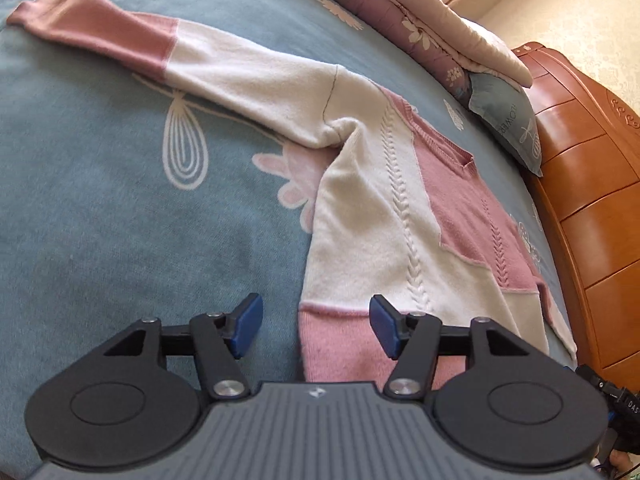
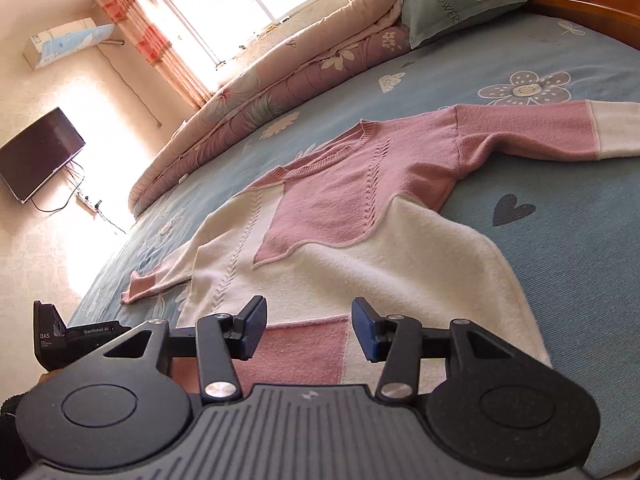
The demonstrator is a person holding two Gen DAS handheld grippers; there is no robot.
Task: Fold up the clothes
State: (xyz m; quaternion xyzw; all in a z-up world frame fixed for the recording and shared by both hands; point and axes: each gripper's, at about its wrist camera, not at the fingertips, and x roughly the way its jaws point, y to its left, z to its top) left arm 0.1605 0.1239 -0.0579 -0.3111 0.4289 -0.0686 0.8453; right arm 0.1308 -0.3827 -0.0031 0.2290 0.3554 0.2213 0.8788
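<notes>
Both tongs are released and empty, the left gripper (image 1: 316, 326) and right gripper (image 2: 309, 328) hovering over the hem of the pink-and-white sweater (image 2: 360, 232), spread flat on the blue bedsheet (image 1: 120, 220). A neat fold likely needs each sleeve (image 1: 160, 56) brought inward first, gripped near the cuff. Farther off, the rolled quilt (image 2: 280, 80) and pillow (image 2: 460, 4) lie well apart, blocking nothing.

The bed (image 1: 100, 240) is covered by a blue sheet printed with white and pink flowers, and a dark heart shows at the right of the right wrist view. A pink and cream sweater (image 1: 384, 208) lies flat on it, front up, one sleeve stretched toward the upper left of the left wrist view. A rolled floral quilt (image 2: 280, 80) runs along the far edge, and a blue pillow (image 2: 460, 4) sits at the upper right.
</notes>
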